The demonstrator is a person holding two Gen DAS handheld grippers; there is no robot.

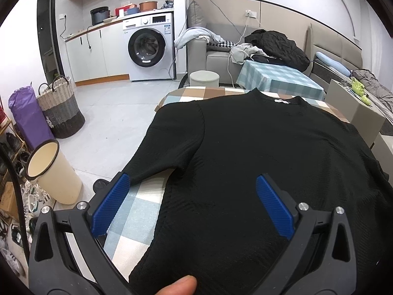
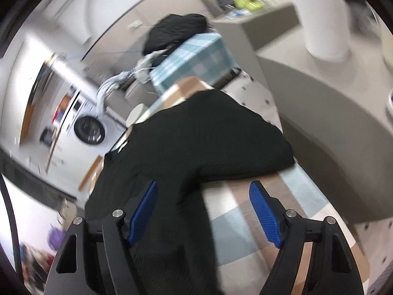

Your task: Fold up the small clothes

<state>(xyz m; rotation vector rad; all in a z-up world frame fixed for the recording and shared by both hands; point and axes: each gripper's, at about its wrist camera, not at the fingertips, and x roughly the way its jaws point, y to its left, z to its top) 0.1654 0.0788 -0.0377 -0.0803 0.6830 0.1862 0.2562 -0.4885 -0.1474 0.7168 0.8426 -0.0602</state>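
Checked tablecloth lying under black top, left gripper hovering w/ jaws wide apart over top's side hem, sleeve just ahead, right gripper gaping too, nothing pinched, straddling top's other edge, view blurring.

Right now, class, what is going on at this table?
A person with a gripper in each hand is starting to fold a black top spread flat on a checked tablecloth. The left gripper hangs open over the top's side edge below one sleeve. The right gripper is open over the other side. Neither grips the cloth; nothing is folded yet.
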